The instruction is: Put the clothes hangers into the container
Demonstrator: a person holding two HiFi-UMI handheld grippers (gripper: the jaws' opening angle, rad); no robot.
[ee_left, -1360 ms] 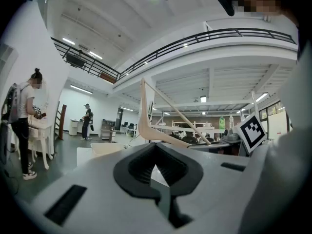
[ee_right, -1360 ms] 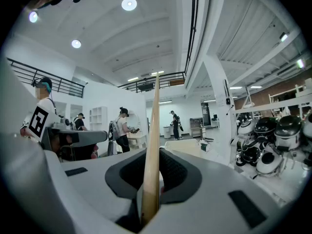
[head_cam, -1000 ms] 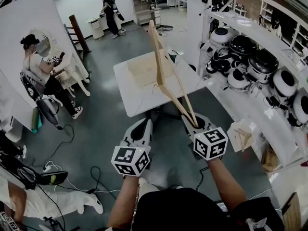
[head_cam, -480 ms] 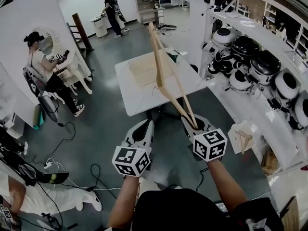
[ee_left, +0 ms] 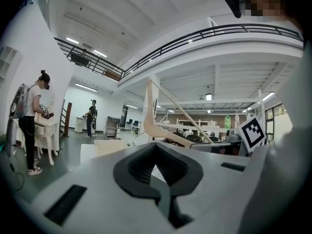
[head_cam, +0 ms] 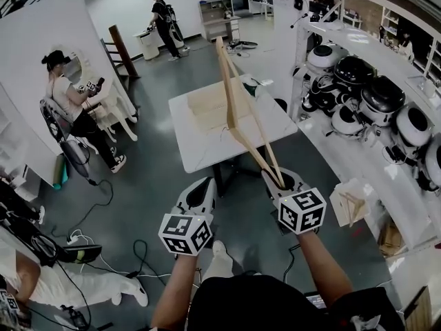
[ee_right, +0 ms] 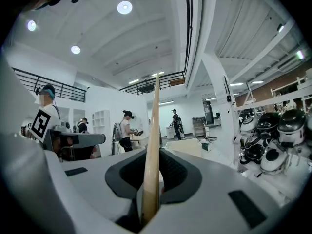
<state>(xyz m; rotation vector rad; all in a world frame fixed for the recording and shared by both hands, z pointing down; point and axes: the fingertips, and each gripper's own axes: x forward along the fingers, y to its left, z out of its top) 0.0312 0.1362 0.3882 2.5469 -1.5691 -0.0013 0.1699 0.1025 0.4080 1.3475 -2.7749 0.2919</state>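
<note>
While the right gripper [head_cam: 277,178] fingers clamp one tip of the wooden hanger [head_cam: 233,105], probably stiff, light and levering toward twelve o'clock, the left gripper [head_cam: 204,186] fingers meet, empty.

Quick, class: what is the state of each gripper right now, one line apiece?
Left gripper: closed, holding nothing.
Right gripper: closed on the wooden clothes hanger.

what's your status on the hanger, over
Right tool shut on wooden hanger, held up toward the table. Left tool shut, empty. Box on table ahead, hanger not yet in. Nothing seen in the way.
</note>
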